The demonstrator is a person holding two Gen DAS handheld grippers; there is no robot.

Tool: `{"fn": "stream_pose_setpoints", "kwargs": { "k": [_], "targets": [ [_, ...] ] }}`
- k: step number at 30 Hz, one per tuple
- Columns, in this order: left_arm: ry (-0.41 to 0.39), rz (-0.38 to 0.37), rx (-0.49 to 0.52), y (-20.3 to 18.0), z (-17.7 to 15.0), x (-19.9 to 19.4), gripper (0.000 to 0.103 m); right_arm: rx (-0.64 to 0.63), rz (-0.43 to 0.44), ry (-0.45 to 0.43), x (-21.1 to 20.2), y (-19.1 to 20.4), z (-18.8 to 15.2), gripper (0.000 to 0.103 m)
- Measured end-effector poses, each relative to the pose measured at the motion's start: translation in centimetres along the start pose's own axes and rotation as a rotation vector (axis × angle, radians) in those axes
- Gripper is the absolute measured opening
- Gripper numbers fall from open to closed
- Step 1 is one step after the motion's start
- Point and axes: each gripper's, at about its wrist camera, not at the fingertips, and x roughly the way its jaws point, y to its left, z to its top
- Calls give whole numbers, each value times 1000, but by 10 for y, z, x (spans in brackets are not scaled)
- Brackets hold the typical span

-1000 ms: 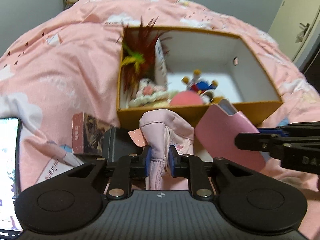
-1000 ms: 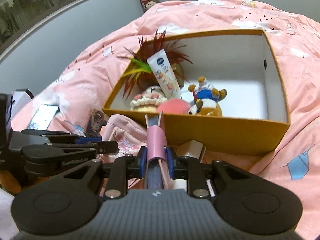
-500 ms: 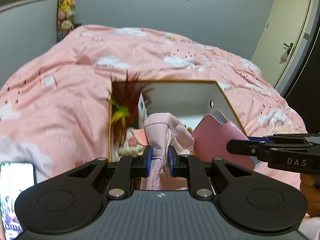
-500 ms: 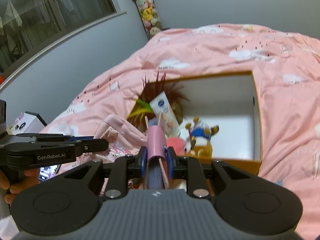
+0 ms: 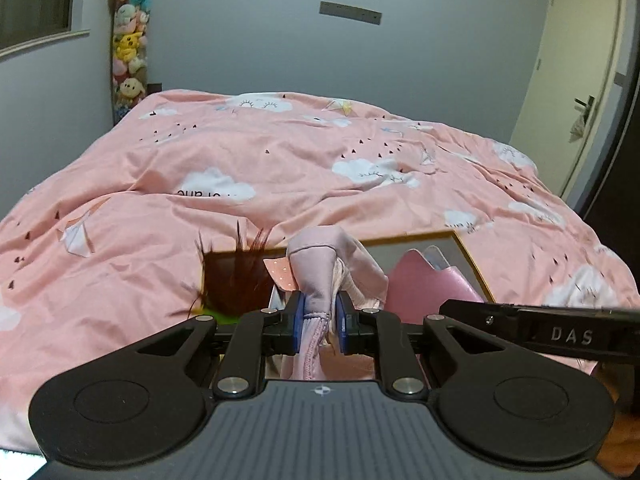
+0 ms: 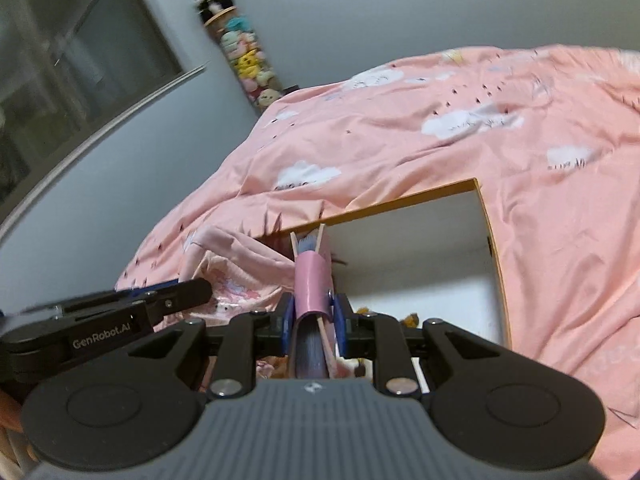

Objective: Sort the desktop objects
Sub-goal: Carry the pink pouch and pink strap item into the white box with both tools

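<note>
Rumpled pink duvet [image 5: 280, 168], rigid rectangular box [image 6: 496, 256].

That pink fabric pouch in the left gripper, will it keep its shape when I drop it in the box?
Probably not: the pink fabric pouch bunches and folds over the left gripper, so it looks floppy and light. It would likely slump in the box.
</note>
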Motion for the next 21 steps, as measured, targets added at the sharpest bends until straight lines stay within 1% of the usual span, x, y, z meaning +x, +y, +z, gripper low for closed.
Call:
{"fn": "stream_pose_setpoints", "kwargs": {
  "k": [2,6,10,16,21],
  "targets": [
    [14,10,-19,-1,5,13,19,33,-8,-7,12,-6,7,22],
    [27,78,-22,-8,8,35,18,106,-4,7,36,-18,15,22],
    [48,136,-9,-10,12,50,18,167,7,28,57,-25,17,22],
    [88,167,-7,-8,15,69,18,228,15,60,83,-34,14,22],
    [114,151,-2,-4,17,81,19,249,14,79,96,-40,12,22]
  ]
}}
